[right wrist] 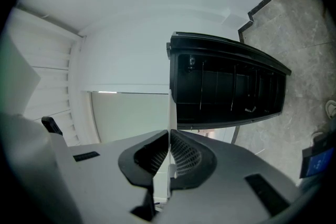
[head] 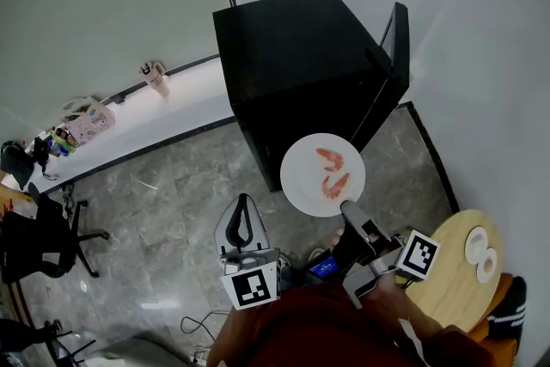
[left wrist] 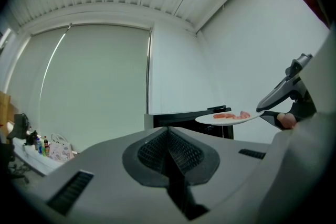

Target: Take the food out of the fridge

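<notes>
A white plate point(head: 302, 176) carrying two shrimps point(head: 332, 172) hangs in front of the black fridge point(head: 292, 56), whose door point(head: 395, 47) stands open at the right. My right gripper point(head: 347, 205) is shut on the plate's near rim. In the right gripper view the plate point(right wrist: 169, 107) shows edge-on between the jaws of the right gripper point(right wrist: 169, 136), with the fridge's dark interior point(right wrist: 226, 86) beyond. My left gripper point(head: 244, 200) is shut and holds nothing, left of the plate. In the left gripper view, past the left gripper point(left wrist: 168, 131), the plate point(left wrist: 228, 119) and shrimps point(left wrist: 231, 115) appear at the right.
A round wooden table point(head: 455, 288) with small white dishes point(head: 479, 250) stands at the lower right. A white counter point(head: 146, 129) with clutter runs along the left wall, and an office chair point(head: 43, 236) sits at the far left. The floor is grey stone.
</notes>
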{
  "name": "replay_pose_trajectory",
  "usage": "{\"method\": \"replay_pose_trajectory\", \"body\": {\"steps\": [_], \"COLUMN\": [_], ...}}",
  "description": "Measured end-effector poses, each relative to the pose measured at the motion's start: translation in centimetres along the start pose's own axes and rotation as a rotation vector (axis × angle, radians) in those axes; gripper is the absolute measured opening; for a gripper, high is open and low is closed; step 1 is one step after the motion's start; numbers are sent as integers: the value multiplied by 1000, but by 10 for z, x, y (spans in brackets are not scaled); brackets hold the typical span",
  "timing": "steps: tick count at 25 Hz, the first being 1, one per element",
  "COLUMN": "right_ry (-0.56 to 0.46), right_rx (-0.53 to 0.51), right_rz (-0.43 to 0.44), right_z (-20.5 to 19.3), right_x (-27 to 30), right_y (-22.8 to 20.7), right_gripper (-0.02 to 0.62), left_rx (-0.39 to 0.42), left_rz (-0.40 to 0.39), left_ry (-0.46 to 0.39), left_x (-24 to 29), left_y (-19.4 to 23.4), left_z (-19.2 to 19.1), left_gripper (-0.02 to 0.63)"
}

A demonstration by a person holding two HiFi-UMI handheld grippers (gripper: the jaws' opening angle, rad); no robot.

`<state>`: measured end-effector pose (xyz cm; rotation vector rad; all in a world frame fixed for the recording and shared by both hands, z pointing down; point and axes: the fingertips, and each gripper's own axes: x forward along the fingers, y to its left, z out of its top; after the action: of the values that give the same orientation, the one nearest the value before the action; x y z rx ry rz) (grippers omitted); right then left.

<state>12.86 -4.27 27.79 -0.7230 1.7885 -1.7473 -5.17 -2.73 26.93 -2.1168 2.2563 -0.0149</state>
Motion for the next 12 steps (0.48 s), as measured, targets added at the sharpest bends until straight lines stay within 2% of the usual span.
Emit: {"method": "replay_pose_trajectory", "body": {"steps": [3, 6, 9, 12], "right_ry": [5, 5, 3, 4], "right_rx": [-6, -7, -5, -9], "right_rz": [0, 4, 7, 9], "right_z": [1, 1, 1, 1], "right_x": [0, 0, 0, 0], "right_y": [0, 1, 2, 3], "right_gripper": [29, 29, 29, 29], "left_rx": [-51, -33, 5, -39], "left_rz": [25, 9, -12, 8], "left_ry": [-6, -31, -5, -4], "left_x": [0, 2, 3, 2], "left_y": [-1, -3, -5, -4], "left_z": [-2, 2, 3, 0], "left_gripper": [14, 12, 12, 12]}}
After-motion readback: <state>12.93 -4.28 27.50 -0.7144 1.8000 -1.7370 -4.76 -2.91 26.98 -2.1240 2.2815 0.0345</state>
